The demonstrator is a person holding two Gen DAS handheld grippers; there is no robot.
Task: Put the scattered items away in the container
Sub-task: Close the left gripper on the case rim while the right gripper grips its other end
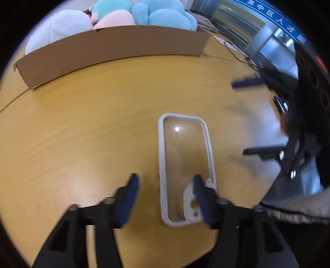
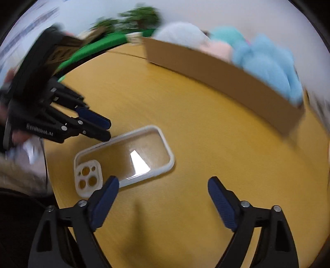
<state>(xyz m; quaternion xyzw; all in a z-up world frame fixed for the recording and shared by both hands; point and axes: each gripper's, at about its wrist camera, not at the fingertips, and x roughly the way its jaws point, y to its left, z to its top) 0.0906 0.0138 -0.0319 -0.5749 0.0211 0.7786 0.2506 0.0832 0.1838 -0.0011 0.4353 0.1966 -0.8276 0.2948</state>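
Though clear-backed, a white-rimmed phone case [image 1: 185, 169]

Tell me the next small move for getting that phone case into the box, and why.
Probably shift the left gripper sideways to straddle the phone case, then close. The case lies flat on the table, untouched, with one left pad over its camera end. The right gripper is open beside it. The cardboard box already holds plush toys.

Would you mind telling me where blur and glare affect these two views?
Left wrist view: the phone case is fairly sharp with a small glare spot; the right gripper smears. Right wrist view: the cardboard box blurs, with bright glare on the case.
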